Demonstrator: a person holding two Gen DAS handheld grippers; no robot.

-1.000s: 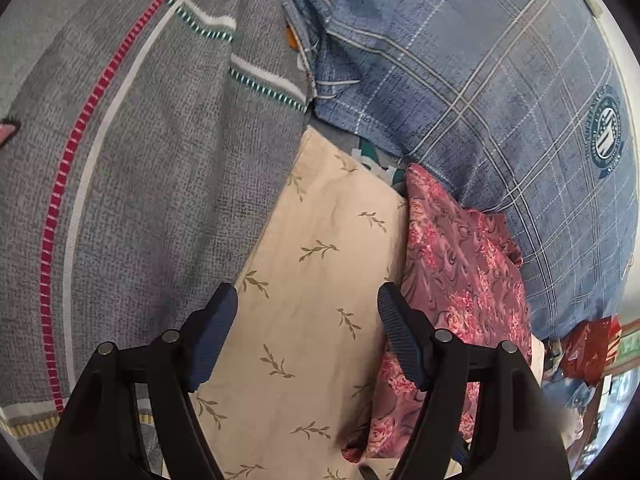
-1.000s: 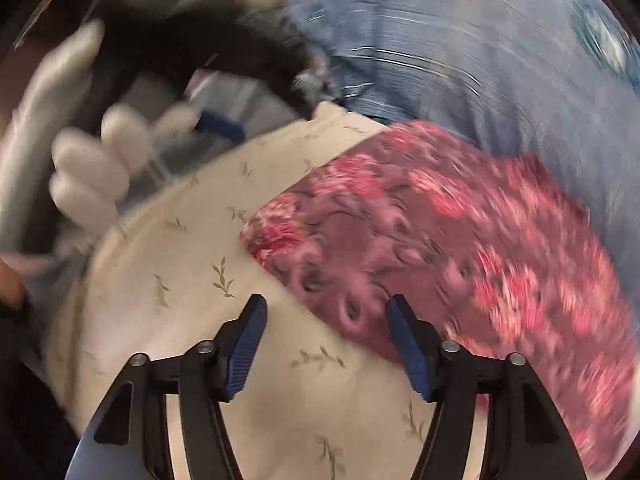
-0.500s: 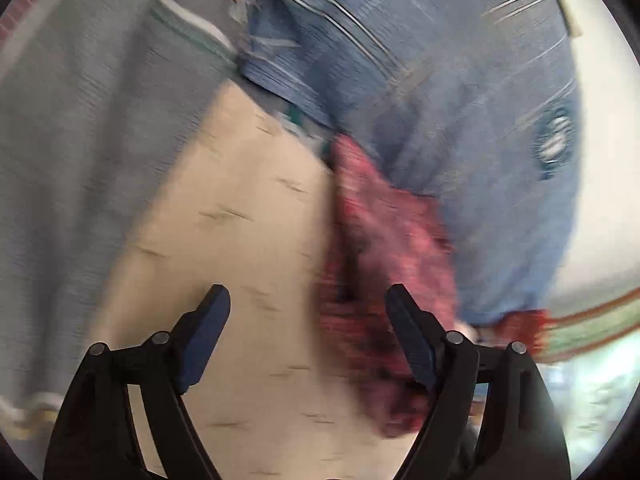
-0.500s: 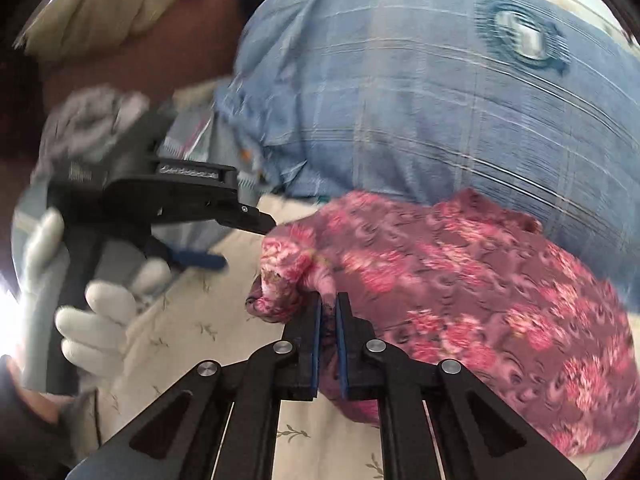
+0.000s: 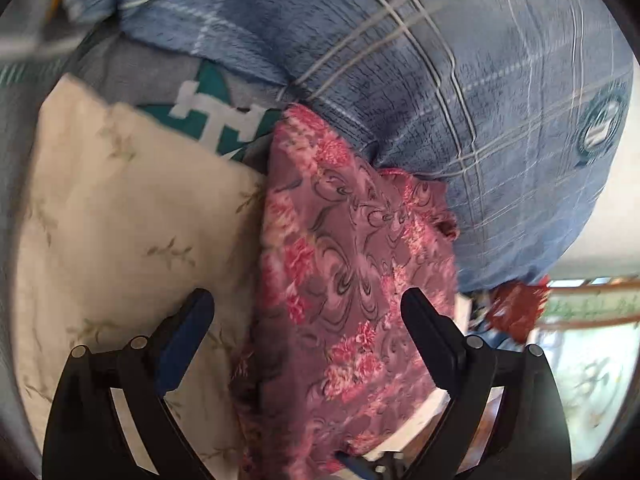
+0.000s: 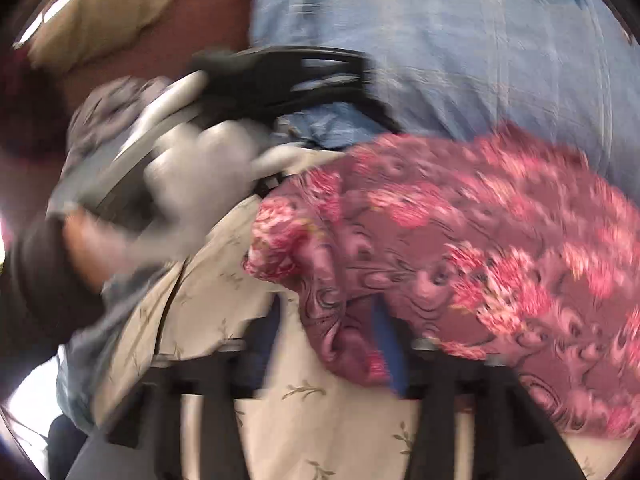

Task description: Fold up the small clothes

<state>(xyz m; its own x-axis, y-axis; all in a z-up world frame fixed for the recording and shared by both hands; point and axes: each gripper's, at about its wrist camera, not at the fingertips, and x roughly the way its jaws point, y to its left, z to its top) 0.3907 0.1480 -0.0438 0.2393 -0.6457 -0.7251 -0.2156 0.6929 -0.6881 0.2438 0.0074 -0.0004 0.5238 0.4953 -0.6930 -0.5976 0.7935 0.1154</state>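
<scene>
Release of the floral garment (image 6: 460, 248)
My right gripper (image 6: 332, 340) was opening off its corner, which still lay between the jaws; my left gripper (image 5: 308, 312) had swung over, spreading.

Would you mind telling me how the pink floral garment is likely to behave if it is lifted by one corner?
The pink floral garment will probably hang limp: its edge already droops in soft folds. It looks thin and light. It may slide over the cream leaf-print cloth.
</scene>
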